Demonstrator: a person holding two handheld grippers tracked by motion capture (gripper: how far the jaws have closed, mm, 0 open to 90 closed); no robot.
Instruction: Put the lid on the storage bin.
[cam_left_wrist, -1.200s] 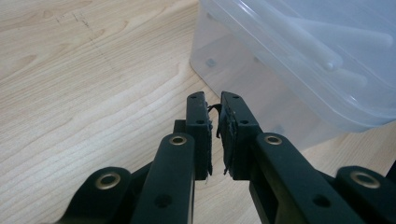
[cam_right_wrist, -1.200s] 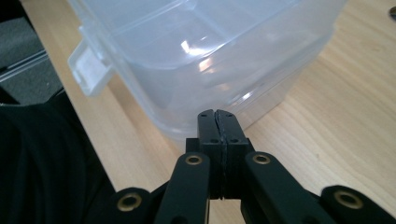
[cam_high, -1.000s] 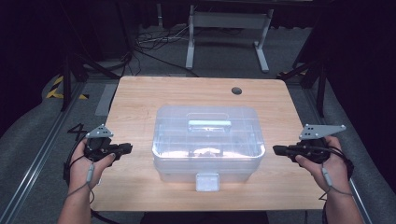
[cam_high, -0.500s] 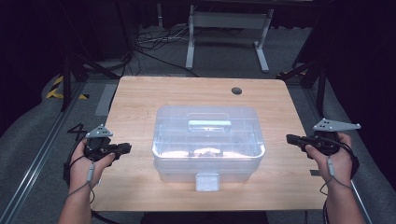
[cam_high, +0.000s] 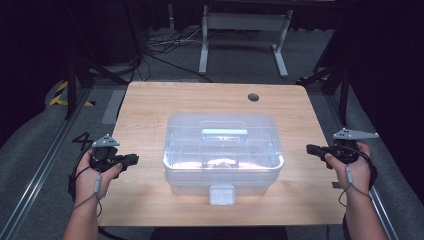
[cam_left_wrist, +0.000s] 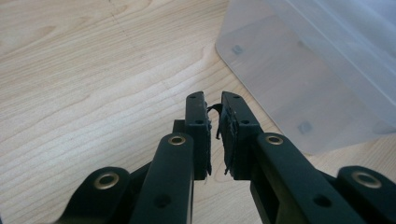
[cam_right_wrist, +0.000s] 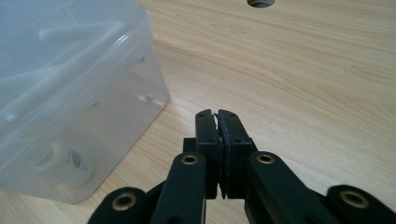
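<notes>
High view, translucent rounded plastic box (cam_high: 223, 150), wood-grain table (cam_high: 150, 110), both hand-held grippers closed, empty.

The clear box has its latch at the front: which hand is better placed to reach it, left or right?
Probably left. The left tool sits over the table's edge, nearer the clear box and its front latch. The right tool hangs beyond the table's right edge, farther from the latch. Both point at the box.
</notes>
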